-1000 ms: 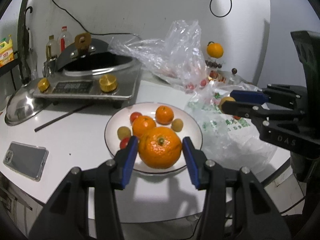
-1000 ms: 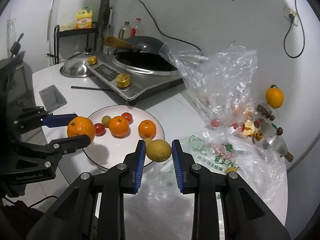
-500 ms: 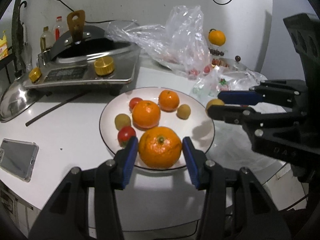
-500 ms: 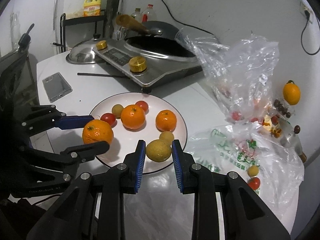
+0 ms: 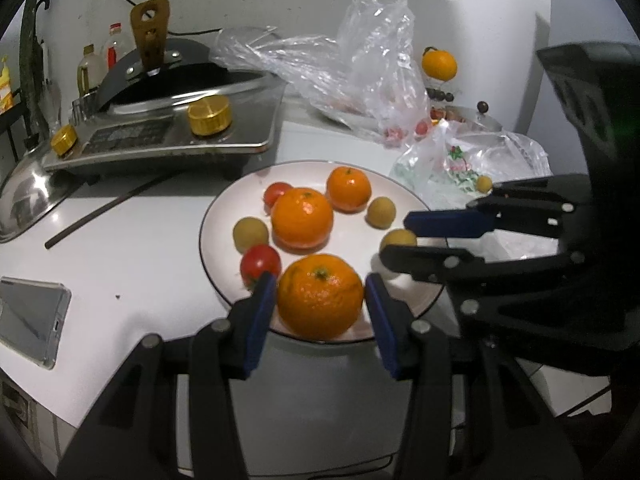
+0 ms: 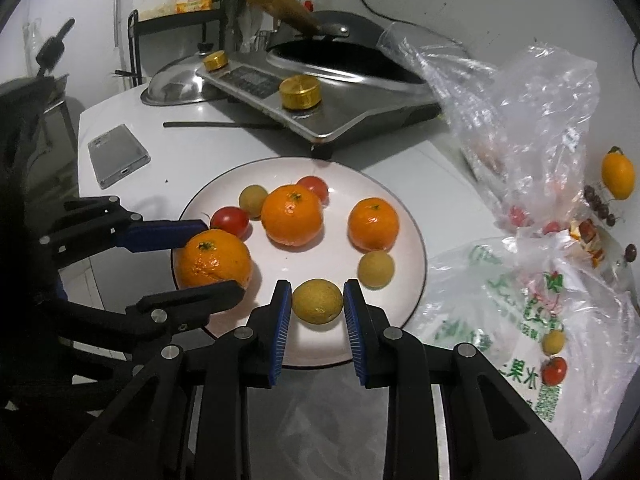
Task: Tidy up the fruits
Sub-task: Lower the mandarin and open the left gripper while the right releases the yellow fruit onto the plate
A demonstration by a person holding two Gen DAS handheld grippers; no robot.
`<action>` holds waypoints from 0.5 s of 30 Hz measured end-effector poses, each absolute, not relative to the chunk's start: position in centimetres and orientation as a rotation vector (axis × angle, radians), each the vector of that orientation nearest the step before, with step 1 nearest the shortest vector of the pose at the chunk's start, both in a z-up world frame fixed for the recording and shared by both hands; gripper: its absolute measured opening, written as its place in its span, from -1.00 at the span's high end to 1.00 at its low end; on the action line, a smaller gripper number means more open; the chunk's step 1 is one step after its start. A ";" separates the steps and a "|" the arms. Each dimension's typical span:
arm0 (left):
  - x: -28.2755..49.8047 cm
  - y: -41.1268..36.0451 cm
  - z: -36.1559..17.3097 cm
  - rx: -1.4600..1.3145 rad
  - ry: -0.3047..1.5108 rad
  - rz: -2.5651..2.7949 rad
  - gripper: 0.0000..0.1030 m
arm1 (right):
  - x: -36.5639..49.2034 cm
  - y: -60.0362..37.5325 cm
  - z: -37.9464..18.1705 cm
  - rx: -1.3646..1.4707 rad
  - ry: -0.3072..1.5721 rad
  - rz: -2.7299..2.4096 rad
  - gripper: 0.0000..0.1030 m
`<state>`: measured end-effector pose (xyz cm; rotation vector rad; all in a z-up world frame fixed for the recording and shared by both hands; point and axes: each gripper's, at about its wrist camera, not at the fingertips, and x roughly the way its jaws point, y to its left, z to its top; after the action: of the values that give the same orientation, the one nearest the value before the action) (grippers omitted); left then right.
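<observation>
The large orange [image 5: 320, 296] sits between the blue pads of the left hand-held gripper [image 5: 320, 300], its green stem scar turned up and slightly away from the camera; being round, it shows no clear long axis. The pads pinch it on both sides, over the near rim of the white plate [image 5: 224, 216]. The right hand-held gripper [image 6: 317, 302] clamps a small yellow-green fruit [image 6: 317, 301], slightly oval with its longer side lying across the jaws, low over the near part of the same plate.

Both tools slant downward toward the plate, the left one coming in from the plate's left side and the right one beside it; in the left wrist view the right tool reaches in from the right edge.

On the plate lie two smaller oranges [image 6: 292, 216], stems up, two red tomatoes [image 6: 230, 220] and two small yellow-green fruits [image 6: 376, 269]. The plate rests on a white desk [image 5: 132, 256]. Behind it stands a steel cooker [image 5: 168, 136] with gold knobs, a phone [image 6: 118, 156] to the left, and crumpled plastic bags [image 6: 516, 120] to the right holding a few more fruits. A white wall closes the scene.
</observation>
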<state>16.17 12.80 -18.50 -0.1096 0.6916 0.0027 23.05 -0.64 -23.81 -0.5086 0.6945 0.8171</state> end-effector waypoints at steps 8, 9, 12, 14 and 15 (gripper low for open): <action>15.2 13.3 -17.4 -0.107 0.650 0.009 0.07 | 23.3 -0.4 -24.3 -0.505 0.725 0.837 0.44; 15.1 13.4 -17.2 -0.108 0.645 0.008 0.07 | 23.3 -0.4 -24.3 -0.507 0.727 0.836 0.44; 14.7 13.5 -17.0 -0.113 0.638 0.010 0.07 | 23.3 -0.4 -24.4 -0.504 0.738 0.831 0.44; 14.5 13.6 -17.0 -0.114 0.637 0.014 0.07 | 23.1 -0.3 -24.5 -0.509 0.742 0.839 0.44; 14.4 13.7 -17.0 -0.116 0.635 0.015 0.07 | 22.9 -0.3 -24.5 -0.511 0.750 0.848 0.44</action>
<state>14.37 13.70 -16.97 -0.1161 0.6354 0.0153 22.92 -0.28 -24.51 -0.5106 0.7501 0.8480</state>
